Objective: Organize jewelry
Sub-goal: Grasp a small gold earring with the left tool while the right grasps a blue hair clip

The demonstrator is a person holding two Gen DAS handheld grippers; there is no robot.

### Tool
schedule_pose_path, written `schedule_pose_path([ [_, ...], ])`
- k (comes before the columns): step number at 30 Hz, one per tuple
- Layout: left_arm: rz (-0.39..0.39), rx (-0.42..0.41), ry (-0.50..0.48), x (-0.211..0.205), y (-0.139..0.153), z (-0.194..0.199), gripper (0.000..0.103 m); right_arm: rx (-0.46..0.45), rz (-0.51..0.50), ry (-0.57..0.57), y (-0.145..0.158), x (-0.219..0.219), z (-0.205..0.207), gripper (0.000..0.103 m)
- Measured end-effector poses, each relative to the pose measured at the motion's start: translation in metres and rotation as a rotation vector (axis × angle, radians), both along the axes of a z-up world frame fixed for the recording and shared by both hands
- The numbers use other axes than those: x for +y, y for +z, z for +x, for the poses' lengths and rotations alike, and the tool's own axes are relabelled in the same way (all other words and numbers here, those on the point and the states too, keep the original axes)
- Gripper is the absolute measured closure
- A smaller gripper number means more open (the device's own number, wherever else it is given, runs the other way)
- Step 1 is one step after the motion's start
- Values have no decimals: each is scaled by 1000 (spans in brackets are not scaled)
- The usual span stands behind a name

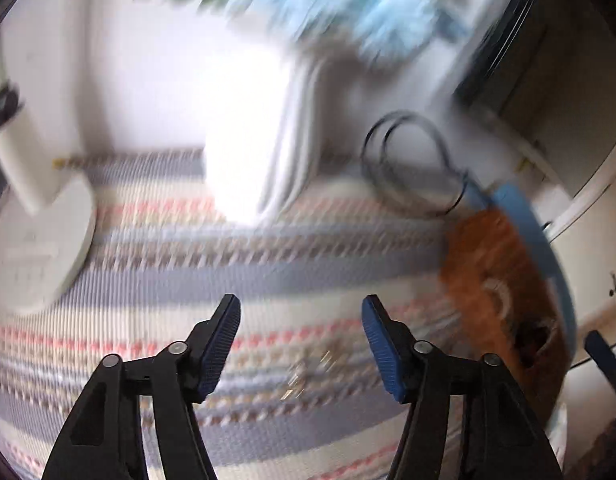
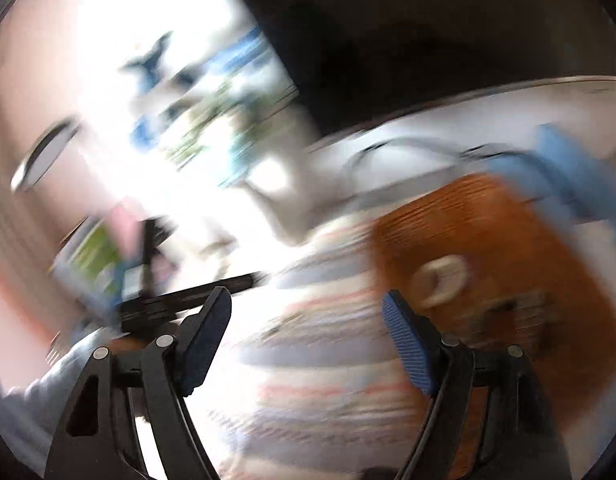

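Both views are smeared by motion. My left gripper (image 1: 300, 308) stands open over a striped woven mat (image 1: 188, 272), nothing between its blue pads. A small glinting piece of jewelry (image 1: 308, 368) lies on the mat just below the jaws, too blurred to identify. At the right sits an orange-lined jewelry box (image 1: 496, 264) with a blue rim, a pale ring (image 1: 498, 292) inside it. My right gripper (image 2: 306, 298) is open too and holds nothing. The orange-lined box (image 2: 488, 232) lies just right of its right finger, with the pale ring (image 2: 440, 280) close by.
A white round-based stand (image 1: 40, 256) is at the mat's left edge. A white box (image 1: 244, 160) and a looped black cord (image 1: 412, 160) lie behind the mat, something fluffy and light blue (image 1: 348, 8) beyond. Black parts of the other gripper (image 2: 188, 292) and a grey sleeve (image 2: 36, 392) show at left.
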State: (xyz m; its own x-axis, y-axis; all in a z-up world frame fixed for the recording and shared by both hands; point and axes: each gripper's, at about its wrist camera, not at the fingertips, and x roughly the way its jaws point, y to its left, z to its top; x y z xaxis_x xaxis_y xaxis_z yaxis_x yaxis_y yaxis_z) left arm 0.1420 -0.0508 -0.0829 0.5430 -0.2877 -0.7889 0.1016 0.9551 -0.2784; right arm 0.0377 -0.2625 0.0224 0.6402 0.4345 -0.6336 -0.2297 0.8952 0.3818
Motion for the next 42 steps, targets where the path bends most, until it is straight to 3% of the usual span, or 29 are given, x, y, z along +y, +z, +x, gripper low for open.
schedule_pose_path([
  [3,34,41,-42,-6,-22,-12,44,126,-21,64,-30,38,5,31],
  [7,70,50,-89,-21,-37,-22,50,322,-214,-47,-72,53,16,44],
  [10,161,30,-95,-33,-46,-24,55,402,-247,-77,-88,52,16,45],
  [14,245,-6,-72,-42,-48,-22,79,471,-321,-78,-104,61,17,45],
  [18,226,-20,-35,-35,-49,-21,92,510,-436,-120,-124,63,24,45],
  [23,201,-24,-8,-27,-45,-23,98,445,-509,-116,-128,77,26,47],
  [26,195,-42,-4,-21,-37,-26,99,418,-515,-94,-129,81,26,82],
  [27,190,-49,0,-20,-34,-26,99,421,-492,-94,-130,77,28,88],
  [31,171,-73,16,-12,-22,-27,99,415,-373,-94,-123,60,26,89],
  [36,149,-92,37,-2,-12,-27,100,315,-244,-113,-98,47,21,89],
  [42,95,-110,54,9,1,-24,101,268,-179,-143,-78,35,23,89],
])
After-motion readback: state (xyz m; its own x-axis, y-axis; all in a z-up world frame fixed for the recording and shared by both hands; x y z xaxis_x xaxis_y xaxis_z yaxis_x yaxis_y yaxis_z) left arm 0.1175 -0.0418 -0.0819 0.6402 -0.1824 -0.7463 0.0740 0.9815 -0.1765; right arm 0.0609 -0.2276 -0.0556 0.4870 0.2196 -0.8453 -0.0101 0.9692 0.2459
